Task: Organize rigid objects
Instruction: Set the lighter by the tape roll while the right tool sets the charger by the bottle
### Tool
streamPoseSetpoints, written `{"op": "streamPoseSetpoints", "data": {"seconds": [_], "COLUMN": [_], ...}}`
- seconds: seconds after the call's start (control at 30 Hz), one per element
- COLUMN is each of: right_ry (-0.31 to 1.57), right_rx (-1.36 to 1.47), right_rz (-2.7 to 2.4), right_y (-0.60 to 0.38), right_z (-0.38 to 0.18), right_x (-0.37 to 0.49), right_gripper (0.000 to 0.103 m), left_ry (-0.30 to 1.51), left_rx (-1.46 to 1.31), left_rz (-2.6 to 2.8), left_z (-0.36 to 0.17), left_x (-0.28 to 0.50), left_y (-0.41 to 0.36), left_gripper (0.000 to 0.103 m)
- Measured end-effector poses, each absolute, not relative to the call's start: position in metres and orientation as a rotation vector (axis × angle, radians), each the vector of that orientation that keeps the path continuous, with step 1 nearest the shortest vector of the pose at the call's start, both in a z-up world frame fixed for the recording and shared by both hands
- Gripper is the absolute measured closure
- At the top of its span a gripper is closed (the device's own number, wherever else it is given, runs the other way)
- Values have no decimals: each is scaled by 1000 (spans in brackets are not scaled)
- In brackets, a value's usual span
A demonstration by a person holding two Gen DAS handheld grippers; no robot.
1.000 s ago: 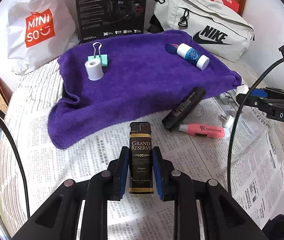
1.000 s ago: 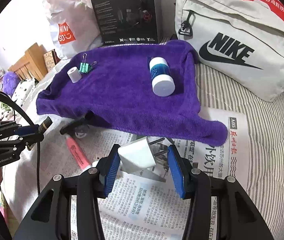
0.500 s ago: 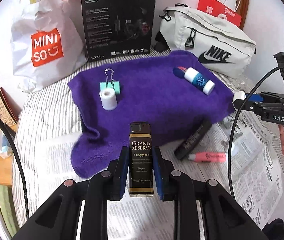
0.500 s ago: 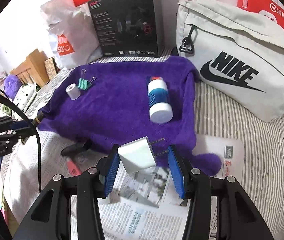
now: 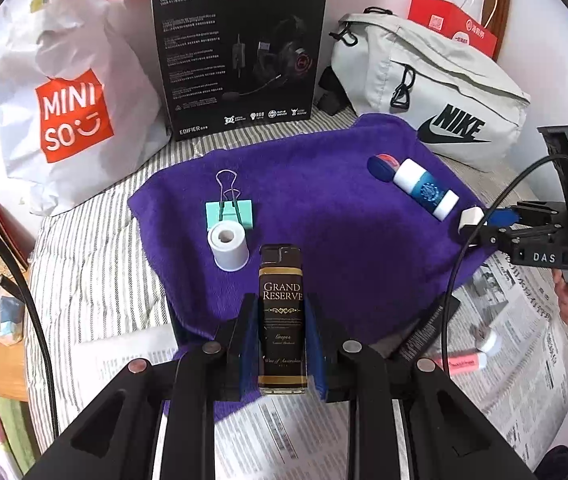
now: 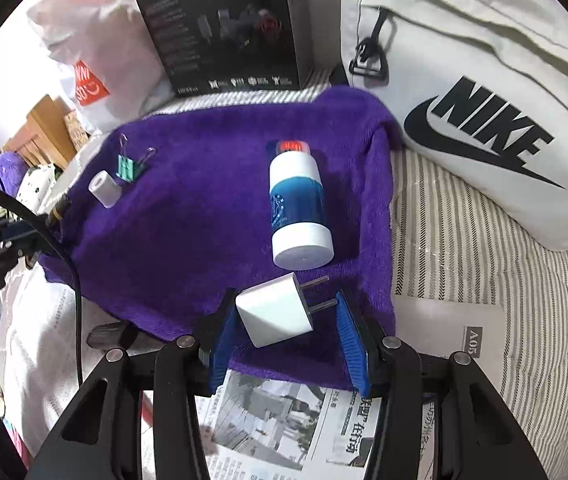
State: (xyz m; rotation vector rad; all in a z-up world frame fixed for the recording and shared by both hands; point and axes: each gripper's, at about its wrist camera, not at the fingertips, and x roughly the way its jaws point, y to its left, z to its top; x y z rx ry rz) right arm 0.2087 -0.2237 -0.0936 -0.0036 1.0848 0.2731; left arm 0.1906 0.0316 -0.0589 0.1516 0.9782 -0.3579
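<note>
My left gripper [image 5: 282, 336] is shut on a black and gold lighter [image 5: 282, 312] marked GRAND RESERVE, held above the near edge of the purple towel [image 5: 324, 208]. My right gripper [image 6: 284, 332] is shut on a white plug adapter [image 6: 274, 310], held over the towel's [image 6: 188, 216] near right edge with its prongs pointing right. On the towel lie a white tape roll [image 5: 228, 246], a teal binder clip [image 5: 229, 210] and a blue and white bottle [image 5: 424, 190], which also shows in the right wrist view [image 6: 298, 208].
A pink highlighter [image 5: 460, 360] and a black stick [image 5: 424, 328] lie on newspaper [image 5: 524, 360] at the right. A Miniso bag [image 5: 68, 112], a black headset box [image 5: 240, 52] and a white Nike bag [image 5: 432, 96] stand behind the towel.
Both grippers have moved forward from the newspaper to over the purple towel, each still holding its object. The towel's objects now appear closer.
</note>
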Motion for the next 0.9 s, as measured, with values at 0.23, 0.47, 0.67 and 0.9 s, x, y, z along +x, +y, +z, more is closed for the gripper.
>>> {"op": "streamPoseSetpoints", "data": {"seconds": [0.23,0.47,0.67,0.9], "right_ry": [1118,1131,1130,1129], "right_rx": [-50,-79,-88,-84], "right_rz": [285,289,297,313], "right_y": [-214,-209,-206,-205], "right_z": [-101,-106,-108,-111], "right_x": [216,221,222,222], "right_gripper": [55,55,55,55], "left_ry": [1003,1027,1049,1079], "left_rx": [152,152,155,176], "left_rz": [-367,-367,-358,-343], "left_z": [-72,-82,-90,-99], "left_x": [207,216,222,234], "left_y": [28,28,30,30], "left_gripper": [80,80,80,80]}}
